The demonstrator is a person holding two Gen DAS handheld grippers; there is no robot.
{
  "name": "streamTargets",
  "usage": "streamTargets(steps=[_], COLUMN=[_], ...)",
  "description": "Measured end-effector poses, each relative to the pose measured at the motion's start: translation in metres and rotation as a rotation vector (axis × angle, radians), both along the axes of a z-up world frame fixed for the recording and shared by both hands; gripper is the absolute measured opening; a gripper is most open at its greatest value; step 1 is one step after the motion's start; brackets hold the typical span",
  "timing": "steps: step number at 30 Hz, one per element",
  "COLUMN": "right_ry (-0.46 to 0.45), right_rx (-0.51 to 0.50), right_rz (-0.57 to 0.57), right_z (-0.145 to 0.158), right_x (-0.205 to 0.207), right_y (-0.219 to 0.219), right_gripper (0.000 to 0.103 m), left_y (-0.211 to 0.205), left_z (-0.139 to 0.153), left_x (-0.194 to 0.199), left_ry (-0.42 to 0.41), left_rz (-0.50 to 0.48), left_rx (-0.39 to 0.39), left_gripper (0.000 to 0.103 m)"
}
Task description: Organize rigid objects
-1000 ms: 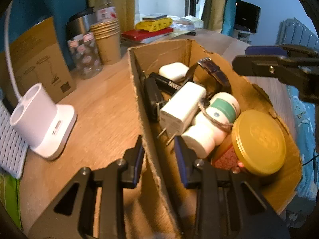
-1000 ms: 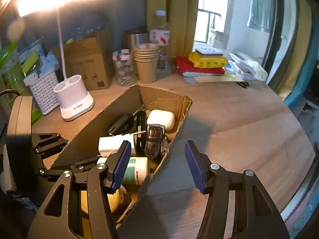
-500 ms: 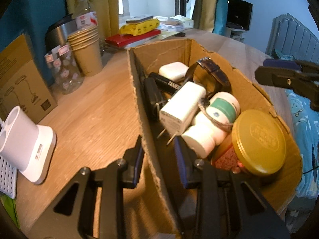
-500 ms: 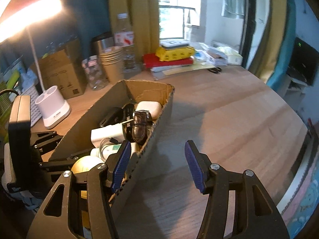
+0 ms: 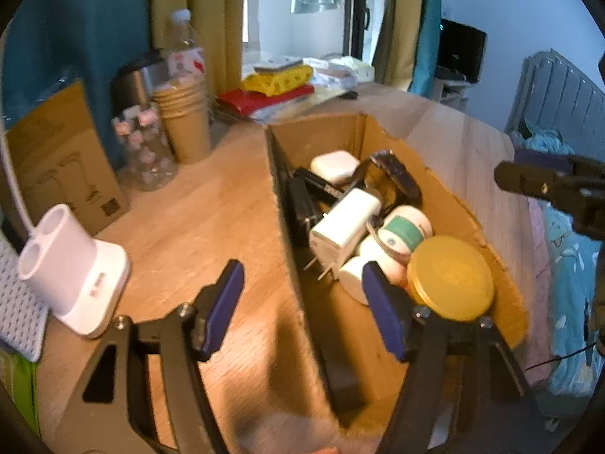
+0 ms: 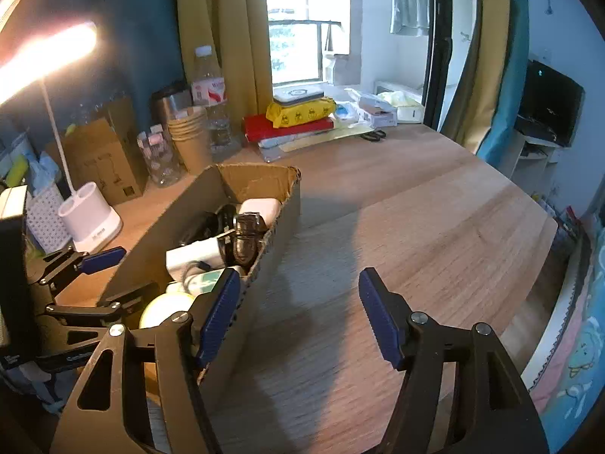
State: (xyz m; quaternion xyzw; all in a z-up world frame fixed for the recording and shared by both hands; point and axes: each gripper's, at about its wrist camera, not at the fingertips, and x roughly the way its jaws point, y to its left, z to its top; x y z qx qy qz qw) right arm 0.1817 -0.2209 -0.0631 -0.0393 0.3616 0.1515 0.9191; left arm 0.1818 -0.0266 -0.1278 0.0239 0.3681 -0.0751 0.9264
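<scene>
- The box sits on the tabletop, packed with a charger, watch and yellow-lidded jar.
- The left gripper has its jaws spread astride the box's near wall, gripping nothing.
- The right gripper is spread too, beside the box's outer wall.
- Risk: a jaw could catch the thin cardboard, dragging or tipping the box.

Left gripper was pinched on the near left wall of the cardboard box a second ago; now its fingers are spread wide, straddling that wall without touching. Right gripper slid right, just outside the box's right wall.
</scene>
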Motion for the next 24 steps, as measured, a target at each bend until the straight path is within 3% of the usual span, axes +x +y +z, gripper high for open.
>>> streamTargets(steps=[5, 9, 19, 24], right_ry=[-0.020, -0.047, -0.112, -0.139], right_rx=[-0.002, 0.003, 0.011, 0.008], right_rz=[0.005, 0.000, -0.012, -0.022], right_z=[0.008, 0.018, 0.044, 0.055], right_x=[-0.015, -0.030, -0.077, -0.099], right_y=[0.004, 0.007, 0.007, 0.007], right_gripper=[0.069, 0.069, 0.069, 0.069], left_y=[0.007, 0.014, 0.035, 0.045], left_z=[0.019, 0.039, 0.084, 0.107], left_x=[-0.024, -0.051, -0.104, -0.132], left_ry=[-0.041, -0.095, -0.198, -0.250], left_rz=[0.025, 0.049, 0.122, 0.155], left_rx=[0.000, -0.016, -0.082, -0.114], left_gripper=[0.068, 0.080, 0.083, 0.092])
